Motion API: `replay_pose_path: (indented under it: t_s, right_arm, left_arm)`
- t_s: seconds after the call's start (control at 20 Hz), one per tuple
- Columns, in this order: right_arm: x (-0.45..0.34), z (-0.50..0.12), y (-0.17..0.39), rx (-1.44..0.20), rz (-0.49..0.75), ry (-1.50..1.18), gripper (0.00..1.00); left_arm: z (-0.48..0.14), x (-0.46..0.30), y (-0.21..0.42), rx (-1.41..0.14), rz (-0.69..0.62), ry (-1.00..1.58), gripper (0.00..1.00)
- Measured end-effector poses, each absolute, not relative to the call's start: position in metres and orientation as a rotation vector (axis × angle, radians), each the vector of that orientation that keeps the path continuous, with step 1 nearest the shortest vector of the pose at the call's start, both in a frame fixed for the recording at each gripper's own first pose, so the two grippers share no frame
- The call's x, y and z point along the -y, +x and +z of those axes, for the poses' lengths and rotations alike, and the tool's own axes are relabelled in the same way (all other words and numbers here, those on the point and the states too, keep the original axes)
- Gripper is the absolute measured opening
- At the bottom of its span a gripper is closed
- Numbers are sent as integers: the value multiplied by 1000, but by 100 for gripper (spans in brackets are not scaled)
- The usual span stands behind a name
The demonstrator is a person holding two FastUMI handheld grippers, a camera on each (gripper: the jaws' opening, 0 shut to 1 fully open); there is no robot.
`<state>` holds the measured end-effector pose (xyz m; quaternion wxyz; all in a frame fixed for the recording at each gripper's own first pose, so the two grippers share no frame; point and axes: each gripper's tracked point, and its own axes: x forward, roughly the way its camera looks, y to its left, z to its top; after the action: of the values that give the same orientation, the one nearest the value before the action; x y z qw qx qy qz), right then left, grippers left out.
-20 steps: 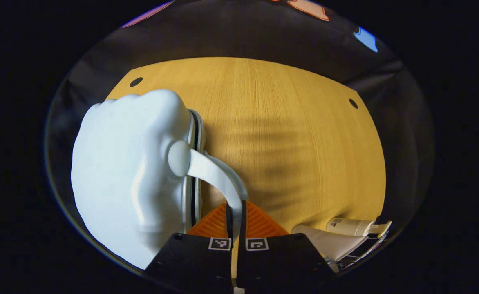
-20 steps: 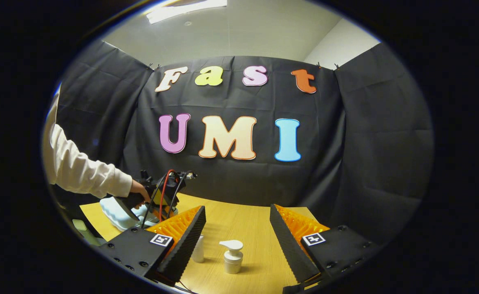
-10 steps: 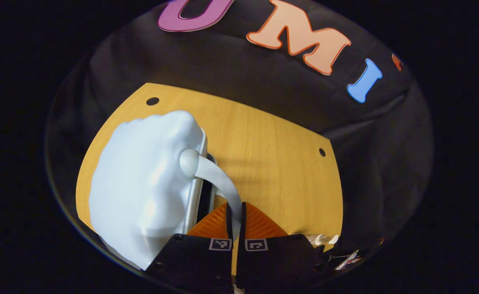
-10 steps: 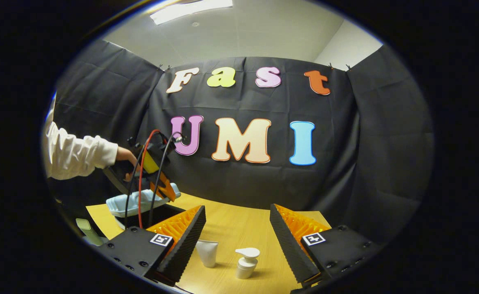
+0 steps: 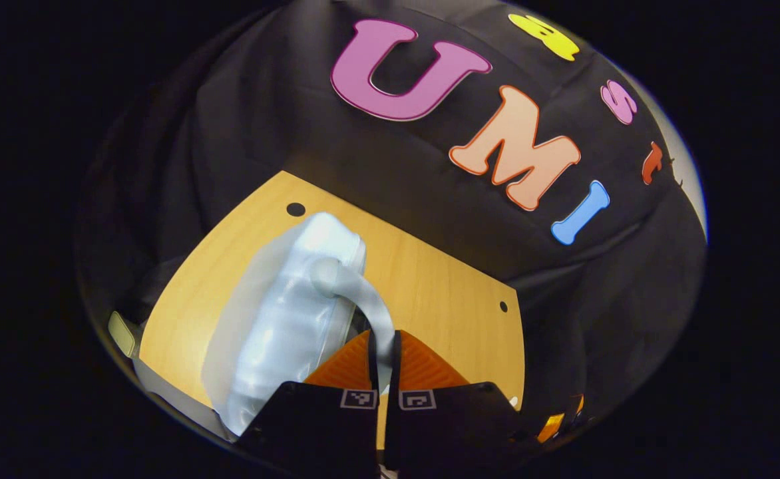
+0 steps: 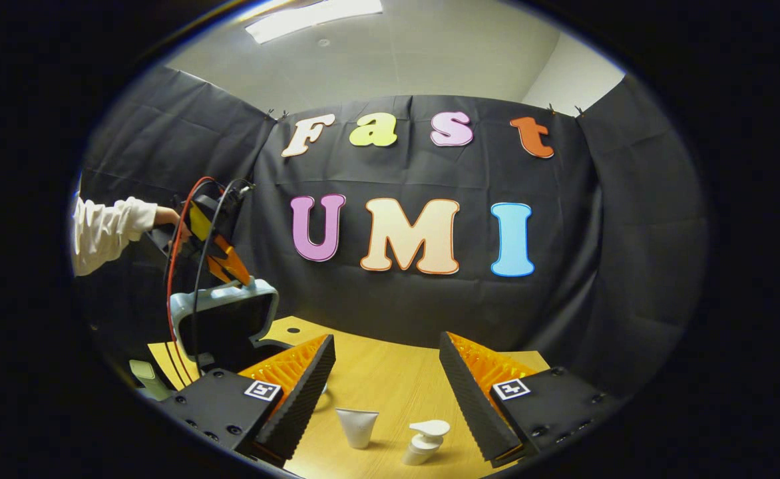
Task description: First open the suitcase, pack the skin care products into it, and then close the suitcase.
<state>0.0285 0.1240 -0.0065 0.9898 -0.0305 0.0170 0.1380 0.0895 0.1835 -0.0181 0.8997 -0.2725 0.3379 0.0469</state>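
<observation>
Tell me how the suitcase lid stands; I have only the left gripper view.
Observer: In the right gripper view, the left claw holds the lid by its handle almost upright, with the dark inside facing the right claw.
Operator: Is the right claw carrying anything?
Observer: No, it is open and empty above the table.
Operator: Where are the products?
Observer: A white tube and a pump bottle sit on the table in front of it.

suitcase (image 5: 283,319): glossy smooth plastic | table (image 5: 443,279): matt wood grain
</observation>
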Motion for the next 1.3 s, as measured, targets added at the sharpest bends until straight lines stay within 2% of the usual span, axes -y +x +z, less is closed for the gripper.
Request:
replay_pose_path:
  t_s: [0.35, 0.65, 0.95, 1.3]
  right_arm:
    - [-135, -2, 28, -36, 257, -96, 100]
    - [-144, 0, 29, -34, 241, -69, 100]
    - [-143, -6, 29, -54, 225, -94, 99]
    - [-143, -21, 37, -95, 210, -81, 99]
  left_arm:
    - [-5, -266, 41, -649, 131, -593, 0]
    - [-29, -323, -4, -615, 172, -562, 0]
    - [-69, -372, -32, -604, 193, -510, 0]
    - [-151, -405, -47, -579, 208, -616, 0]
